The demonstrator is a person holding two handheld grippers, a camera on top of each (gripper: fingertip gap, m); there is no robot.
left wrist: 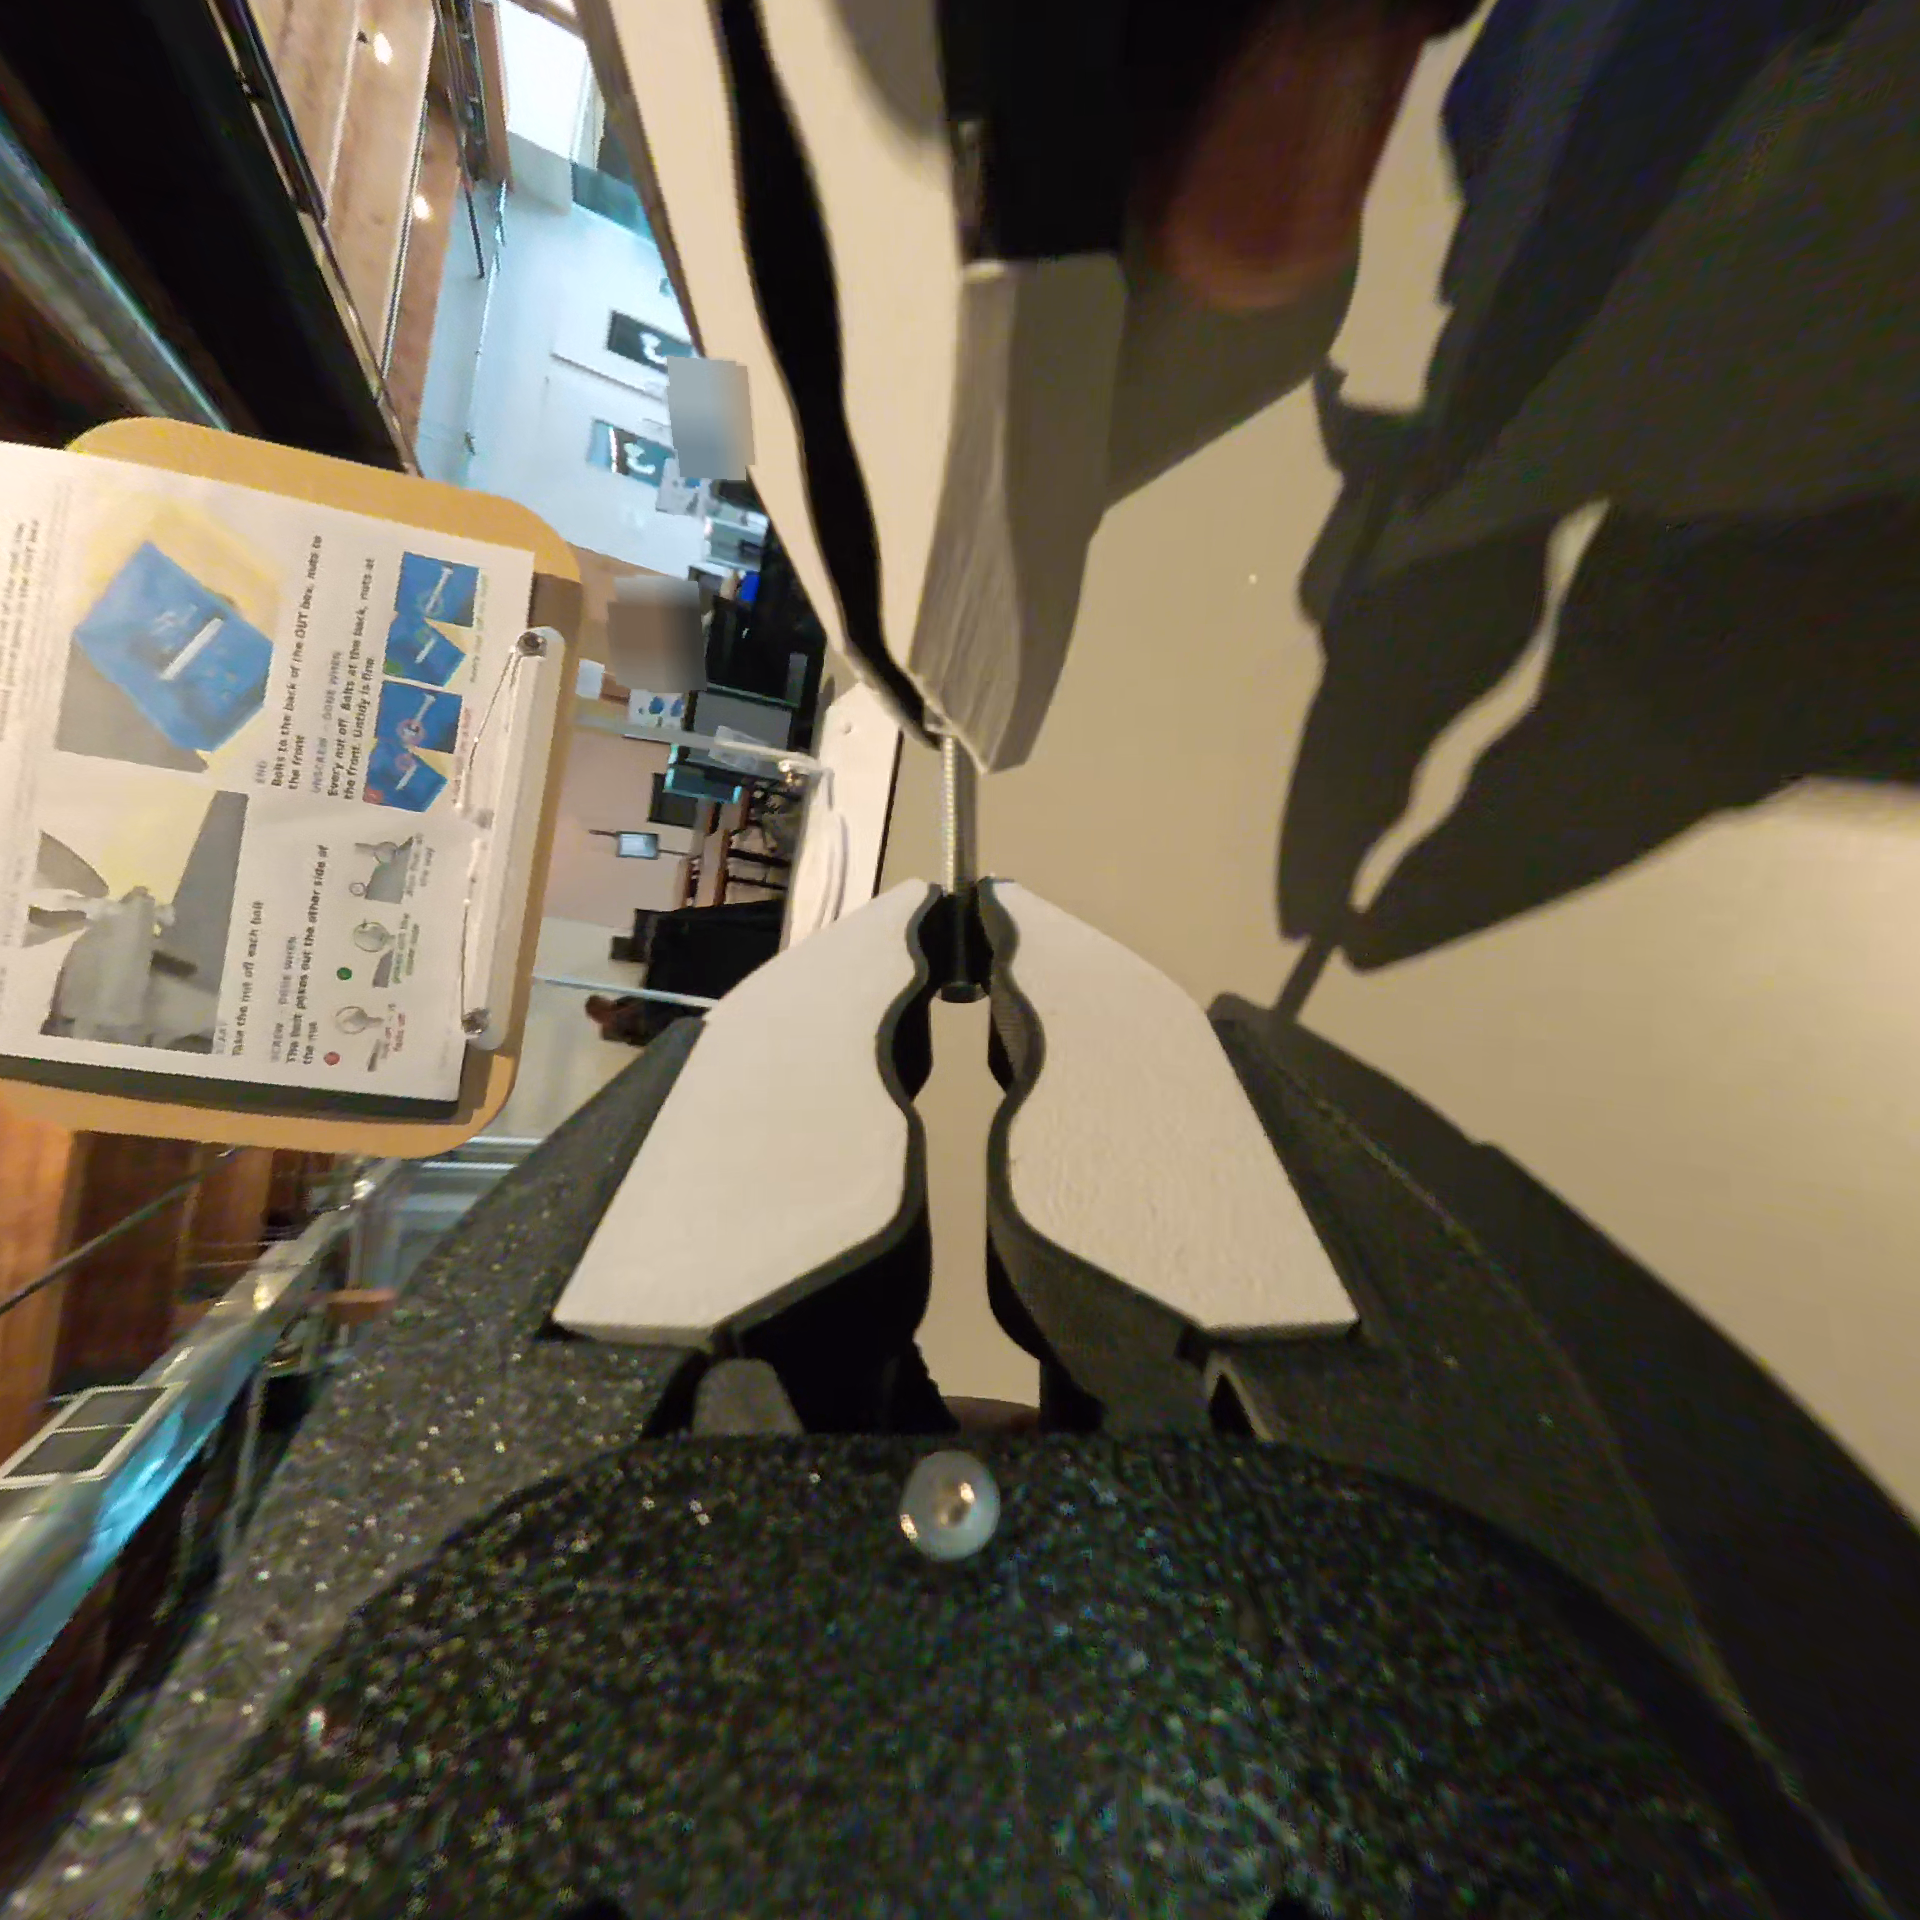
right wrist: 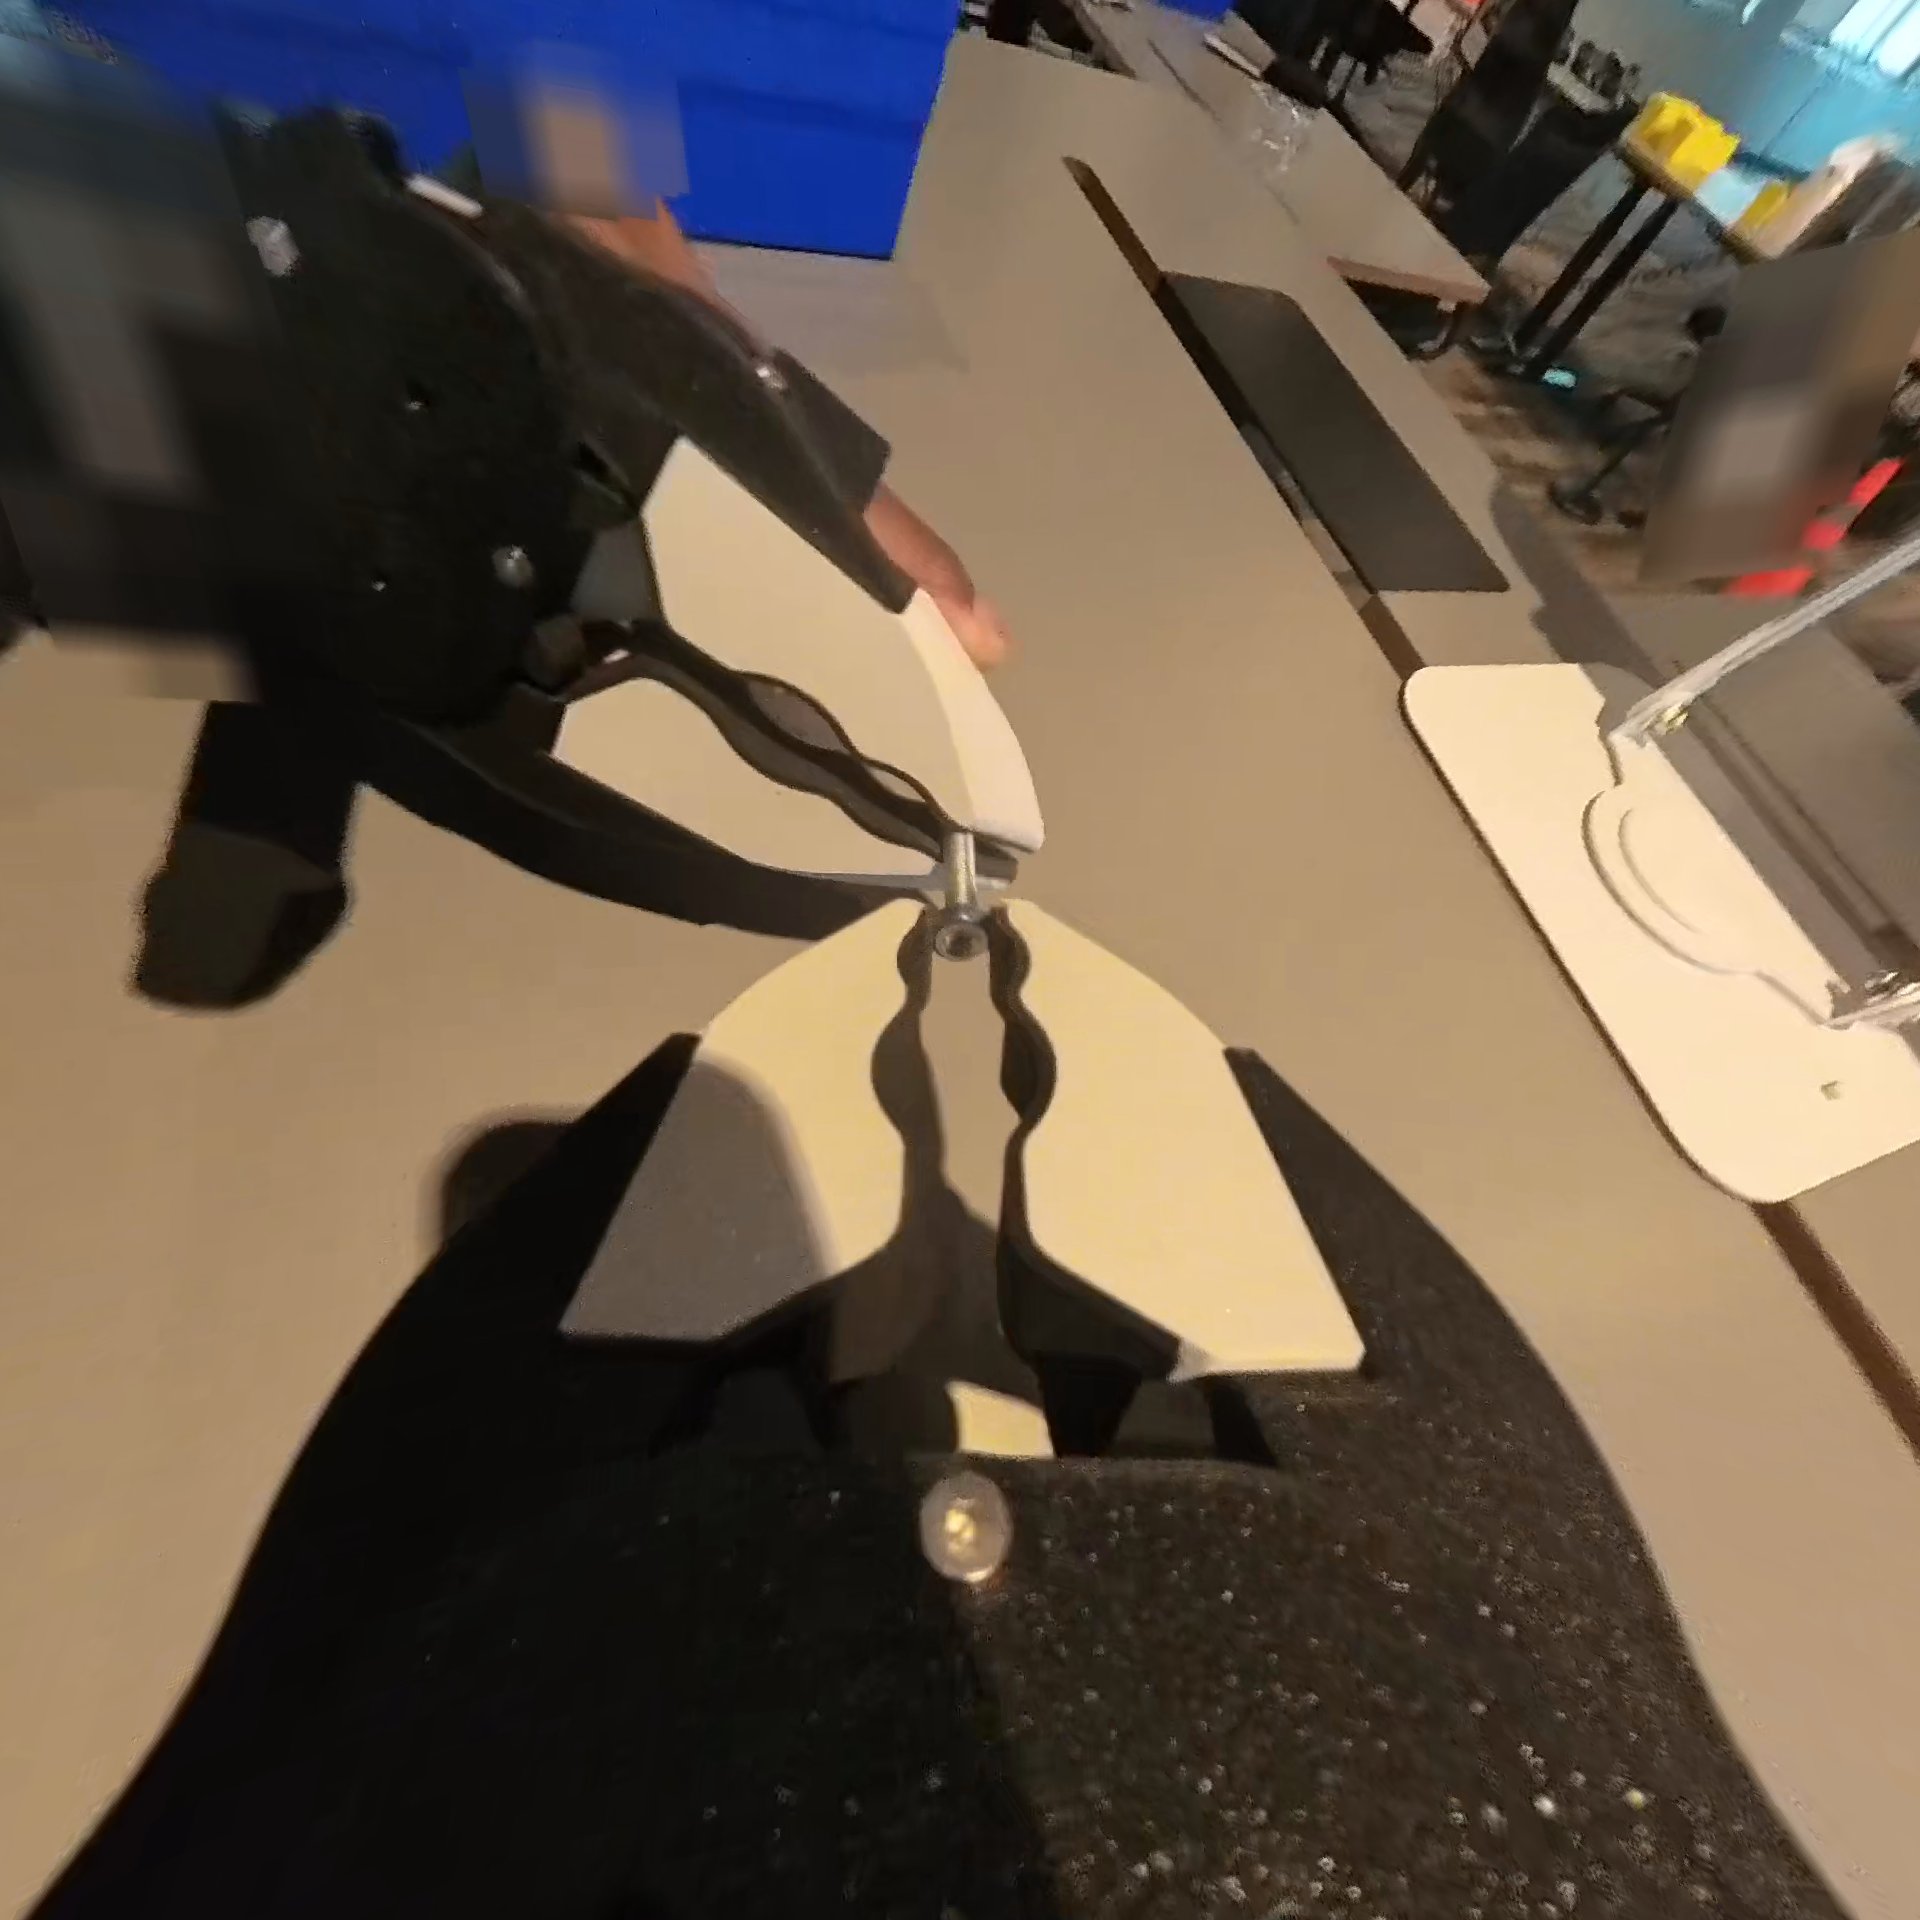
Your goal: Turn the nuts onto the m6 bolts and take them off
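Observation:
In the left wrist view my left gripper (left wrist: 958, 914) is shut on a dark nut (left wrist: 958, 954). The threaded shank of a silver bolt (left wrist: 957, 821) runs from the nut up into the tips of the right gripper (left wrist: 951, 732), which comes in from above. In the right wrist view my right gripper (right wrist: 954, 928) is shut on the bolt's socket head (right wrist: 954, 941). The left gripper (right wrist: 977, 844) comes in from the left and is closed around the shank just beyond it. The nut is hidden between its fingers there. Both are held above the grey table (right wrist: 1195, 623).
A clipboard with a printed instruction sheet (left wrist: 260, 769) stands to the left. A blue bin (right wrist: 727, 104) sits at the far side of the table. A white base plate with a clear stand (right wrist: 1662, 935) lies on the right, past a black strip (right wrist: 1330, 436). The grippers are tip to tip, or close to it.

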